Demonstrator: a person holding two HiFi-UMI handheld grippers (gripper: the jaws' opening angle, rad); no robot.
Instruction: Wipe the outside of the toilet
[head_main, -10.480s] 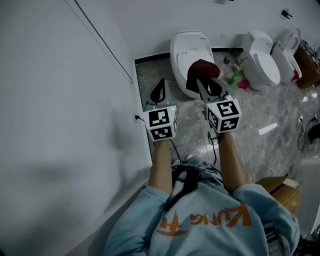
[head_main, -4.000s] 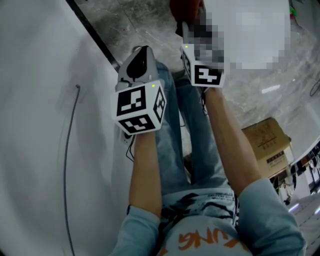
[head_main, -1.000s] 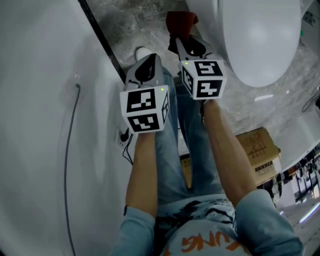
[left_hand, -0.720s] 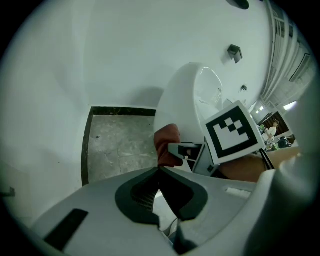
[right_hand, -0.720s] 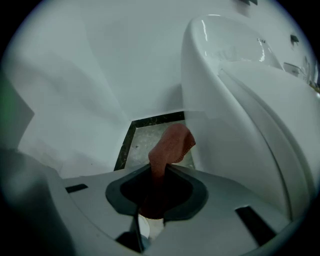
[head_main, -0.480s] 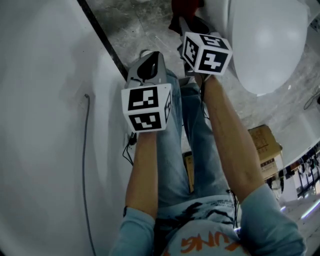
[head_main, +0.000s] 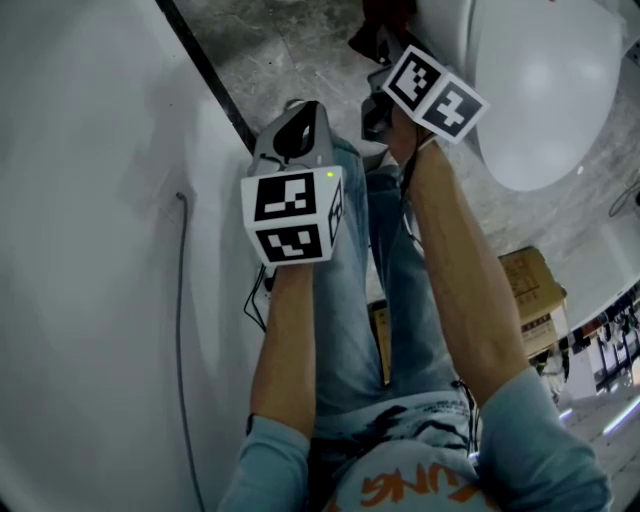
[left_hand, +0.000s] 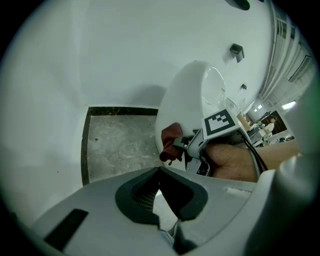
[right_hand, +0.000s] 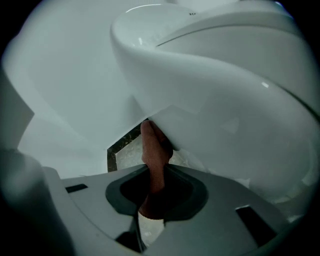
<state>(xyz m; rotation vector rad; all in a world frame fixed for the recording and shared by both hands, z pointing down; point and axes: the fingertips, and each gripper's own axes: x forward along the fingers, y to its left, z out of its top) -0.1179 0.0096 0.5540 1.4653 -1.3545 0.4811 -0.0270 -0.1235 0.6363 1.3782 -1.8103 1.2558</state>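
- The right gripper (right_hand: 155, 192) has its jaws clamped on a dark red cloth (right_hand: 152, 150). The cloth stands up out of the jaws, and its free end touches the toilet (right_hand: 225, 100) where the bowl's outer wall curves in under the rim.
- In the left gripper view the cloth (left_hand: 171, 140) lies against the toilet's side that faces the white wall (head_main: 100, 200), low down, above the grey stone floor (left_hand: 120, 145).
- The left gripper (left_hand: 160, 172) hangs apart from the toilet, over the person's leg. Its jaws are pressed together with nothing between them.
- The step in hand looks like wiping the bowl's lower outer flank.
- The next move likely calls for steady pressure while dragging the cloth along the curve, with the jaws angled so that cloth, not plastic, meets the porcelain.
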